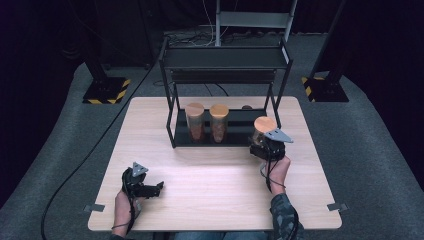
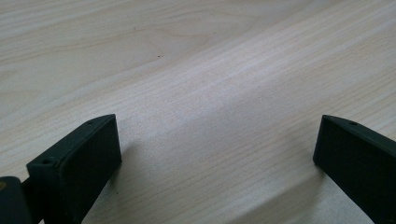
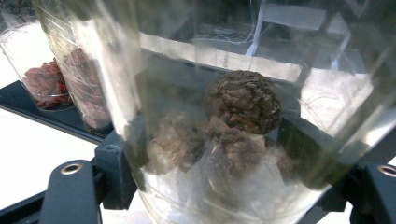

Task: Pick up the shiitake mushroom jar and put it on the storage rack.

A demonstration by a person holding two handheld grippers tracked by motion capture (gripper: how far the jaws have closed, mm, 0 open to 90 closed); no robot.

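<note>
Beside rack point(image 1: 172, 107) front edge, right gripper point(image 1: 264, 145) clamps jar point(image 3: 224, 116).

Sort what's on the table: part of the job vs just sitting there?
In play: walnut jar, clamped in the right gripper; black rack; two red-filled jars on its lower shelf.
Idle: left gripper, jaws open over bare table; floor cables.

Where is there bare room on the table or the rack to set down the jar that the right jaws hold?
The rack shelf is bare at its right end, beside the two jars. The table is bare between the left gripper and right gripper, which holds the jar. The shelf's left part is crowded.
</note>
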